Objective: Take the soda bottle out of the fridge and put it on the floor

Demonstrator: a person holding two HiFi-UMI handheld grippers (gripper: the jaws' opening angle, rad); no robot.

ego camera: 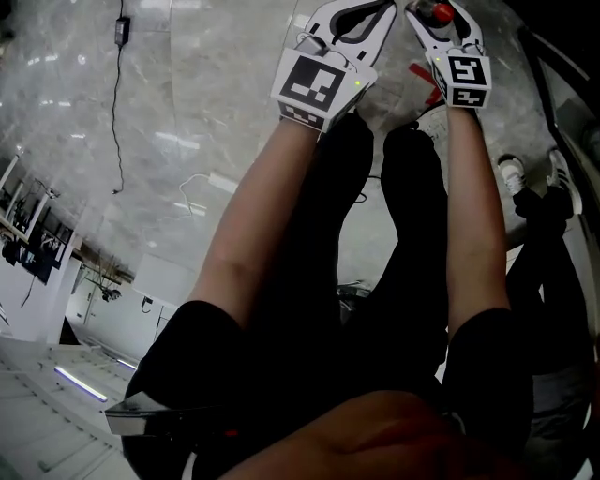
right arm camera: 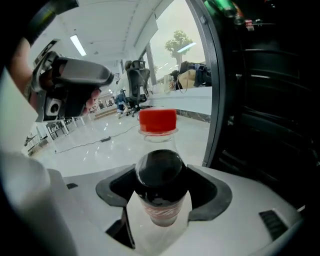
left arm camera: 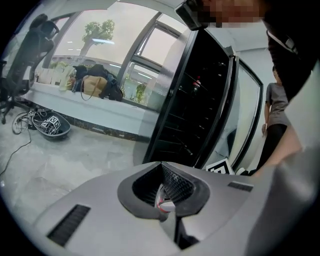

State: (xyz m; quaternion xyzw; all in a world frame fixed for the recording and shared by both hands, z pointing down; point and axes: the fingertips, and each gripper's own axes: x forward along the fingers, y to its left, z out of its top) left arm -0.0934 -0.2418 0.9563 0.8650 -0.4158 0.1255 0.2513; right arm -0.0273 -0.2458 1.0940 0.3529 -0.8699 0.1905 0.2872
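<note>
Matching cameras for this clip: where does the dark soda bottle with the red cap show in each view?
Head view: top edge, right of centre; only the red cap of the dark plastic soda bottle shows.
Left gripper view: not in it.
Right gripper view: bottle dead centre, clamped between the jaws.
Shared landmark: the tall black fridge, in both gripper views.

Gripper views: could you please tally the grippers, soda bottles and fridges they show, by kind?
Grippers: 2, the left gripper and the right gripper
Soda bottle: 1
Fridge: 1
Total: 4
</note>
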